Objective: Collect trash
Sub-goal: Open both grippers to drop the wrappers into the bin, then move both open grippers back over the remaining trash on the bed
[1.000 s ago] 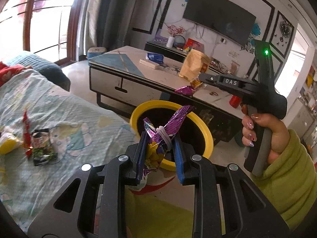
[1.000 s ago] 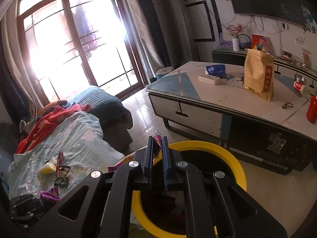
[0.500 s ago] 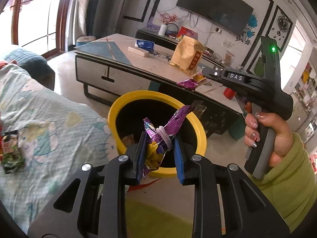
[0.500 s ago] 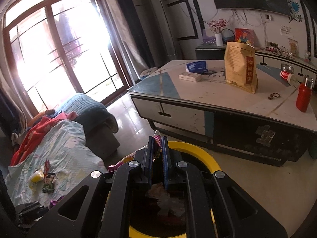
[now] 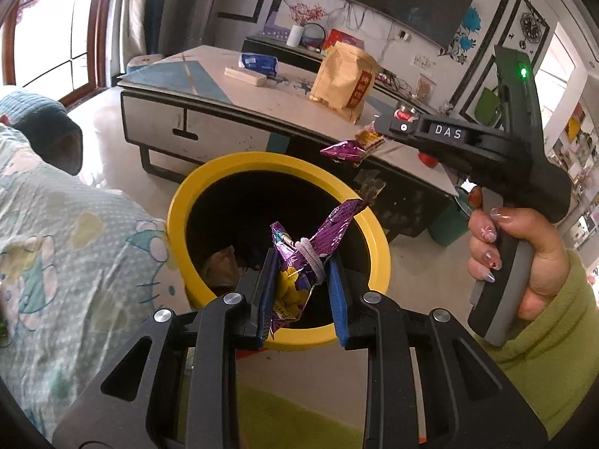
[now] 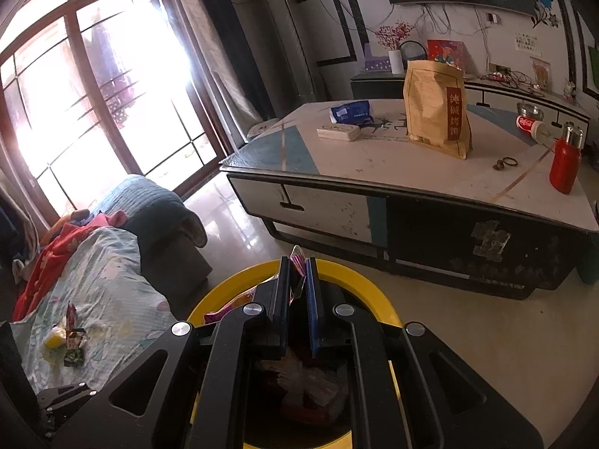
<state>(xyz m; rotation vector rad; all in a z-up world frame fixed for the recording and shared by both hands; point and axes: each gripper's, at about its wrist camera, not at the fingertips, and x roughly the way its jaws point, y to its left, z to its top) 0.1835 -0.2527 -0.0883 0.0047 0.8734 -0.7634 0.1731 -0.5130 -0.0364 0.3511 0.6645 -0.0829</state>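
Both hand-held grippers, each clamping a wrapper, now nearer over yellow bin [image 5: 376,241].

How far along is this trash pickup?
Done: some trash already lies inside the yellow bin. In hand: the left gripper and right gripper each pinch a wrapper over the bin. Left: both drops, plus the wrappers on the bedsheet.

Yellow-rimmed black bin [image 5: 194,202]; purple foil wrapper [image 5: 322,237]; cartoon-print pale blue sheet [image 5: 75,224]
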